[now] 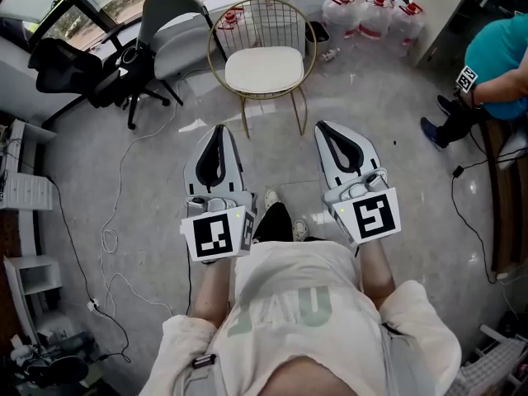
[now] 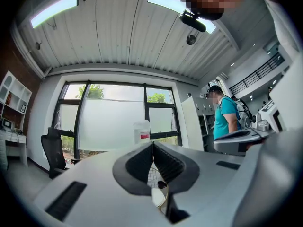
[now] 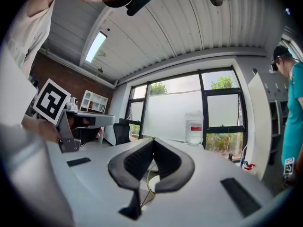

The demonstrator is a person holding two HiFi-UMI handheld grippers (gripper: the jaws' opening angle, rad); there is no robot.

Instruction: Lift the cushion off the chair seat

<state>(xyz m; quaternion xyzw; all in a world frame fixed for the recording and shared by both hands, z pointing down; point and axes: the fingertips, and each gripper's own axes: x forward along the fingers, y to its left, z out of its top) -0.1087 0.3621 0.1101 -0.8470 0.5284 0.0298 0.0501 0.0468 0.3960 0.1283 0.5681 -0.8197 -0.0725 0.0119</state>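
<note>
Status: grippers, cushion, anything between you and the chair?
Left gripper shut, empty. Right gripper same. Cushion on chair seat, untouched. Nothing between grippers and chair.

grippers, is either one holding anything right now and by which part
Nothing is held. The left gripper and right gripper are both shut with nothing between the jaws, short of the cushion.

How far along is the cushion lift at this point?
Nothing is done yet: the white rounded cushion lies on the seat of the gold wire chair. In hand: nothing; the left hand-held gripper and right hand-held gripper are both shut, empty and short of the chair. Left: reach the chair, open, grip the cushion, lift it off.
</note>
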